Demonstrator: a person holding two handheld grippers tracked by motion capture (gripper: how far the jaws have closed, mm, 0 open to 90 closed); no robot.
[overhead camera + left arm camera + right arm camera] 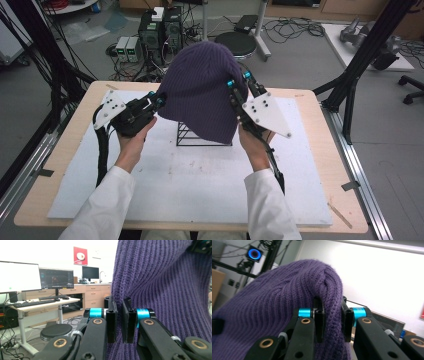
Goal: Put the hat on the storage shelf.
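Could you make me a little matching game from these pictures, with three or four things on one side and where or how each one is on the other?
Things:
1. purple knit hat
2. black wire rack
3. left hand-held gripper
4. right hand-held gripper

States or places:
A. stands on the white mat under the hat
B. held up by both sides above the table
C. shut on the hat's edge at the left of the high view
D. shut on a fold of the hat at the right of the high view

Pairs: 1-B, 2-A, 3-C, 4-D

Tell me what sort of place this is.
Probably a robotics lab or workshop: computer towers and loose cables on the floor, desks with monitors behind, and a black frame around the table.
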